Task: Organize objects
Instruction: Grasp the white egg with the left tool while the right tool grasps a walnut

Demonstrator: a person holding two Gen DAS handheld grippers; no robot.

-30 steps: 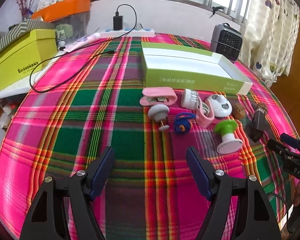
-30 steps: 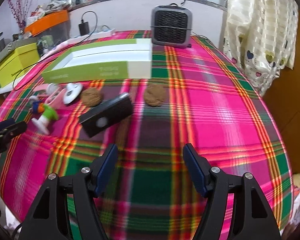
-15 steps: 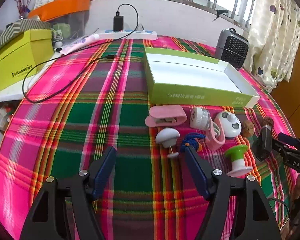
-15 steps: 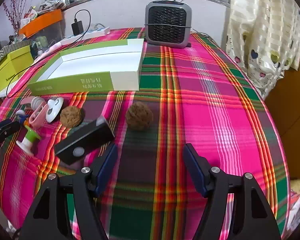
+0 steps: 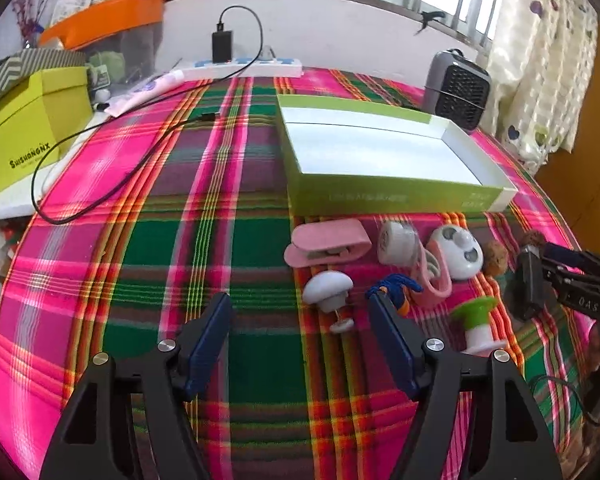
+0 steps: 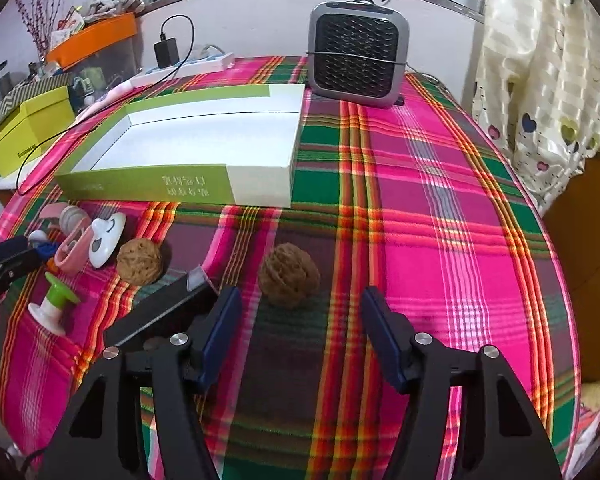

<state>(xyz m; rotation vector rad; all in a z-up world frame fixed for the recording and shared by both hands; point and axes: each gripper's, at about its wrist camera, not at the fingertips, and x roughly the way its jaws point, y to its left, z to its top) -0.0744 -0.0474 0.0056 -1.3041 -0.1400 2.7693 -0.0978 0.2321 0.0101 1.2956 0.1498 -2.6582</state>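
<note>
On the plaid tablecloth point(image 5: 148, 240), at nine o'clock in the left wrist view, a yellow-green shoebox point(image 5: 24, 128) sits at the edge, with a black cable point(image 5: 112, 188) looping across the cloth from the charger point(image 5: 222, 46) at twelve o'clock. Low in the frame, the left gripper point(image 5: 300, 312) has its jaws spread wide with nothing between them, only bare cloth. Just past its right finger, at about three o'clock, lie the small things: a pink clip point(image 5: 328, 242), a white mushroom knob point(image 5: 328, 290), a blue cord toy point(image 5: 396, 286), a white round cap point(image 5: 394, 240), a pink loop point(image 5: 432, 276), a white oval toy point(image 5: 458, 252), a green-topped spool point(image 5: 476, 322) and a walnut point(image 5: 496, 256). Beyond them, at one o'clock, the open green tray box point(image 5: 384, 196) stands with its white inside bare. A small heater point(image 5: 458, 90) stands behind it.

Seen from the right wrist camera, the same cluster lies at nine o'clock, with a black box point(image 6: 160, 312) just beside the left finger of the right gripper point(image 6: 298, 304). That gripper's jaws are closing, and a second walnut point(image 6: 288, 274) sits on the cloth at their tips, just ahead of the gap; the pads do not touch it. A curtain point(image 6: 540, 72) hangs at two o'clock.
</note>
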